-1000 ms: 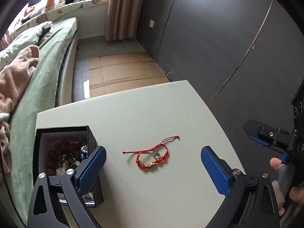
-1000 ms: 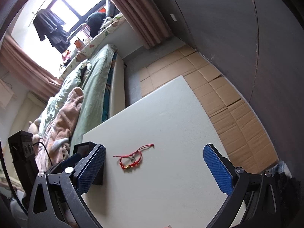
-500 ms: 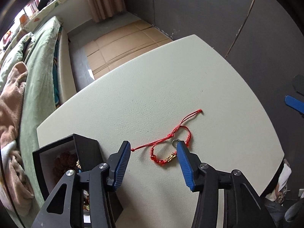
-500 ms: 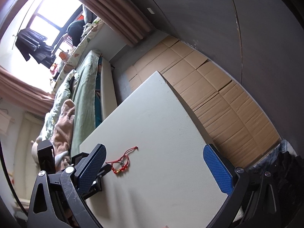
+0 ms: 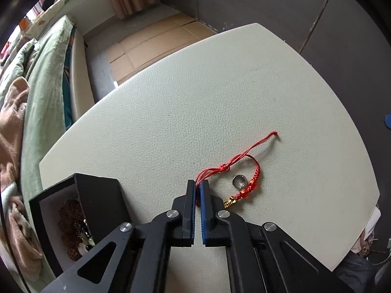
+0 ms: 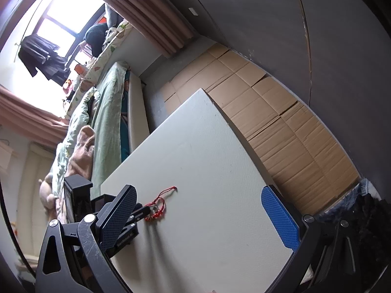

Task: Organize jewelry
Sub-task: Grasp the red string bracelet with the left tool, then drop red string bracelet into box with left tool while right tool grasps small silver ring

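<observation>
A red cord bracelet [image 5: 246, 168] with red beads and a gold charm lies on the white table [image 5: 195, 102]. A small silver ring [image 5: 239, 180] lies inside its loop. My left gripper [image 5: 198, 185] is shut on the bracelet's left cord end, low on the table. A black jewelry box [image 5: 80, 210] with beads inside stands open to its left. In the right wrist view my right gripper [image 6: 195, 210] is open and empty, held above the table's near side; the bracelet [image 6: 157, 207] and the left gripper [image 6: 140, 213] show near its left finger.
A bed with a green cover [image 5: 41, 92] runs along the table's left side. Cardboard sheets [image 6: 268, 112] cover the floor beyond the table. A dark wall [image 5: 293, 5] stands at the right.
My left gripper has moved down onto the bracelet and closed on its left cord end. My right gripper has stayed open and drawn back a little to the right.
</observation>
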`<action>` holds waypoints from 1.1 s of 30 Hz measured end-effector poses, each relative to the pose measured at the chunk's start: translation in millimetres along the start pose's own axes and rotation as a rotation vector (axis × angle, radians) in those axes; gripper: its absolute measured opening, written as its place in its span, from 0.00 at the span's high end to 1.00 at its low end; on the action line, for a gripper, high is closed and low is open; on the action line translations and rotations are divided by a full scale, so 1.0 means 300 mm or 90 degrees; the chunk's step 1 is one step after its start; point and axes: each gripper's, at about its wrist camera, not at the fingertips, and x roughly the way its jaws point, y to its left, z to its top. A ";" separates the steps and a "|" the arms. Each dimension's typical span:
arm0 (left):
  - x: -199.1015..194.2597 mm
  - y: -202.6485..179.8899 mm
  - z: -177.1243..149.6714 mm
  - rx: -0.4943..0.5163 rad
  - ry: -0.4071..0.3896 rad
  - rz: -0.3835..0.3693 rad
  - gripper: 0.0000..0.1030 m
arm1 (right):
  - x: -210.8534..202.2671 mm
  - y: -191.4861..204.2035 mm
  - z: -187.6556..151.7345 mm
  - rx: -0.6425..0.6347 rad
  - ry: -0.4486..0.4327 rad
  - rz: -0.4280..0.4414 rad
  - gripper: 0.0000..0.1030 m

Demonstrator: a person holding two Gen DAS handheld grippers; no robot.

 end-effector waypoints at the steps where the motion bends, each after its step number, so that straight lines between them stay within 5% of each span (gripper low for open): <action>1: -0.002 0.003 -0.002 -0.005 -0.001 -0.018 0.97 | 0.001 0.002 0.000 0.000 0.000 -0.001 0.00; 6: -0.090 0.036 -0.032 -0.041 -0.071 -0.051 0.97 | 0.023 0.023 -0.006 -0.013 0.008 -0.007 0.00; 19: -0.280 0.123 -0.140 -0.182 -0.260 -0.232 0.97 | 0.104 0.150 -0.062 -0.081 0.030 0.006 0.02; 21: -0.281 0.170 -0.150 -0.213 -0.264 -0.239 0.97 | 0.124 0.174 -0.085 -0.097 0.042 0.006 0.06; 23: -0.303 0.213 -0.159 -0.229 -0.276 -0.242 0.97 | 0.146 0.202 -0.106 -0.113 0.060 0.010 0.21; 33: -0.396 0.394 -0.236 -0.285 -0.319 -0.245 0.97 | 0.276 0.357 -0.179 -0.204 0.103 -0.035 0.47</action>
